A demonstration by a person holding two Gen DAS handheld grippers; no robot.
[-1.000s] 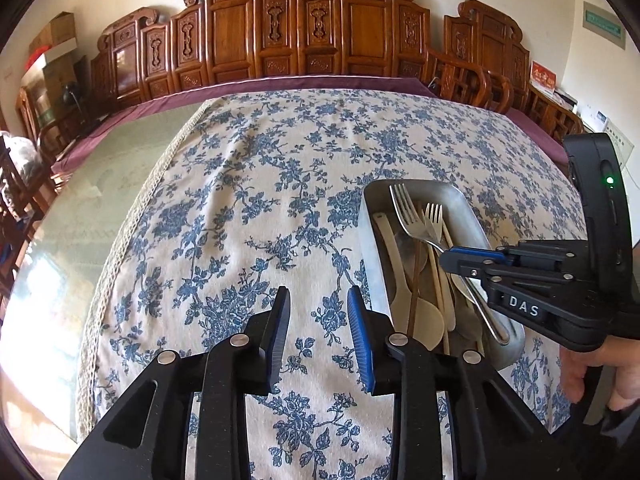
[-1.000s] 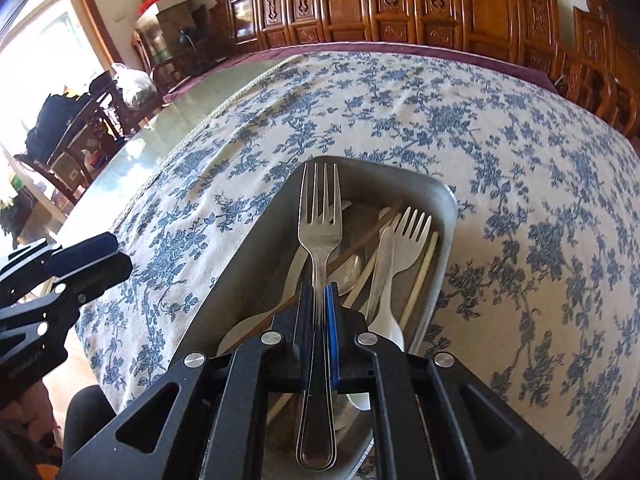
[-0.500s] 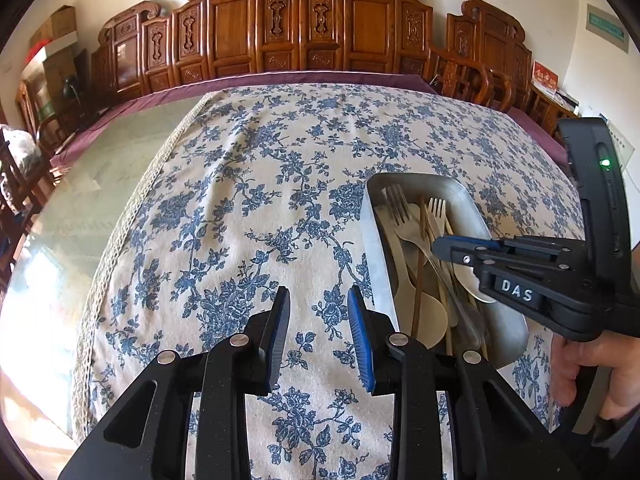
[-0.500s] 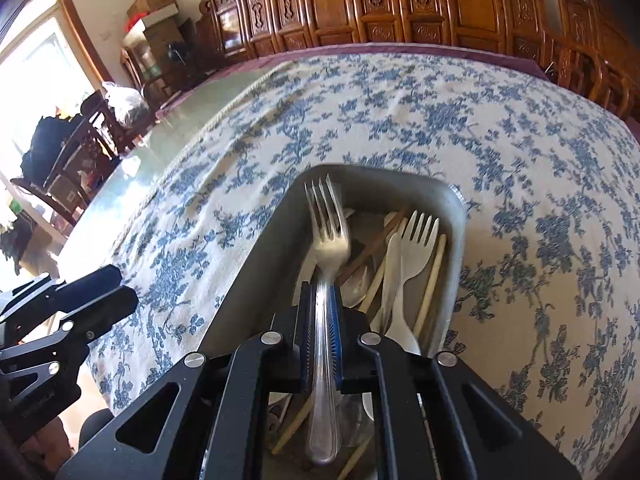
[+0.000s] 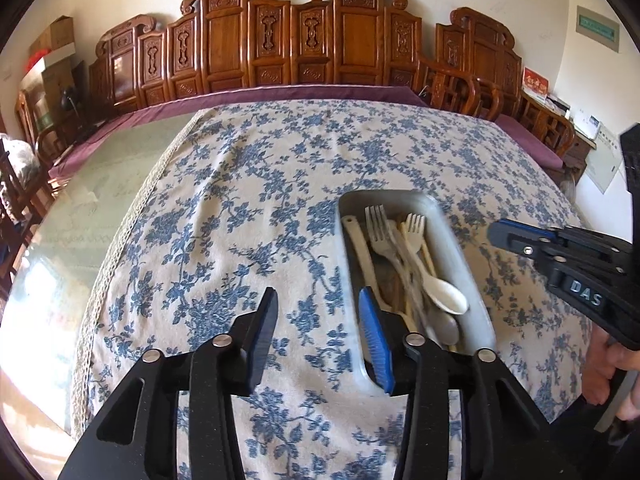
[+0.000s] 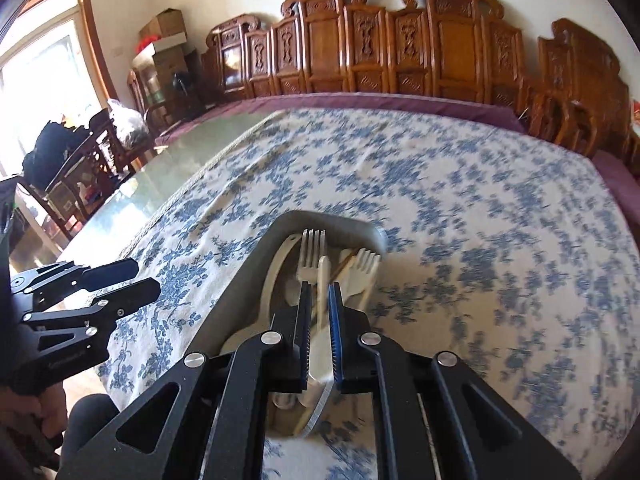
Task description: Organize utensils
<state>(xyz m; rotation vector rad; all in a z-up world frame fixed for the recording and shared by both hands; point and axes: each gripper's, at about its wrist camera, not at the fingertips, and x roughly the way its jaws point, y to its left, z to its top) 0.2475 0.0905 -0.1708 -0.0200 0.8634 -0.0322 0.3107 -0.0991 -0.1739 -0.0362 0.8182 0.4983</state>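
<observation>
My right gripper [image 6: 319, 336] is nearly clenched and grasps nothing. The tray [image 6: 256, 272] lies just ahead below it, and the fork [image 6: 311, 256] runs lengthwise along my pointing line. My left gripper [image 5: 316, 336] is opening, empty, beside the tray's left wall.

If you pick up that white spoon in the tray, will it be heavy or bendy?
The white spoon looks like thin plastic, so it is probably light and slightly bendy. Its bowl is smooth and shiny, so it may slip. It lies among other utensils beside the fork in the tray, so lifting it might nudge them.
</observation>
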